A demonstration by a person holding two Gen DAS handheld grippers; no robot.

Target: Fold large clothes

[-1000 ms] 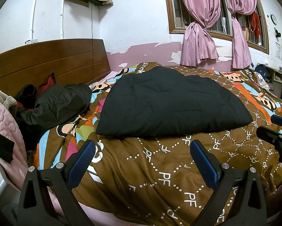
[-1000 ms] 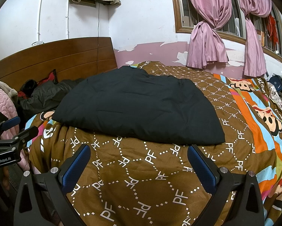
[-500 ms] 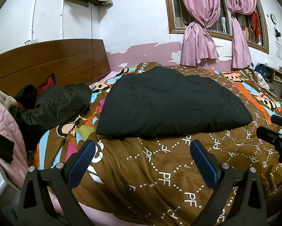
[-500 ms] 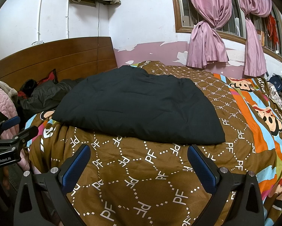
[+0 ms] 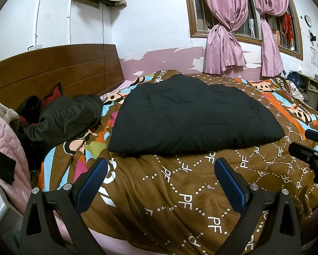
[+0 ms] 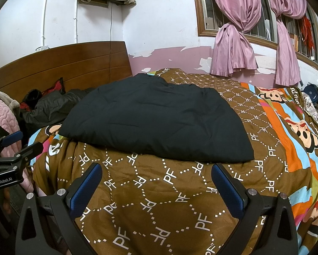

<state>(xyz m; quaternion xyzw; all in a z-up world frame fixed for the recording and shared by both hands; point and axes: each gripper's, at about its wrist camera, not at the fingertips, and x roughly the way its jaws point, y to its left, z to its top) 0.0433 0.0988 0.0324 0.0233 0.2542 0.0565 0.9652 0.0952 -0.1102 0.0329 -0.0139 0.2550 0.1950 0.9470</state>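
A large black padded garment (image 5: 192,114) lies flat on the bed's brown patterned quilt (image 5: 180,191); it also shows in the right wrist view (image 6: 159,119). My left gripper (image 5: 161,174) is open and empty, held above the quilt's near edge, short of the garment. My right gripper (image 6: 156,176) is open and empty, also short of the garment's near edge. The right gripper shows at the right edge of the left wrist view (image 5: 309,146), and the left gripper at the left edge of the right wrist view (image 6: 12,148).
A dark jacket (image 5: 65,116) is heaped at the left by the wooden headboard (image 5: 52,68). A pink blanket (image 5: 8,144) hangs at the far left. Pink curtains (image 5: 222,27) and a window are on the far wall, shelves (image 5: 314,85) at the right.
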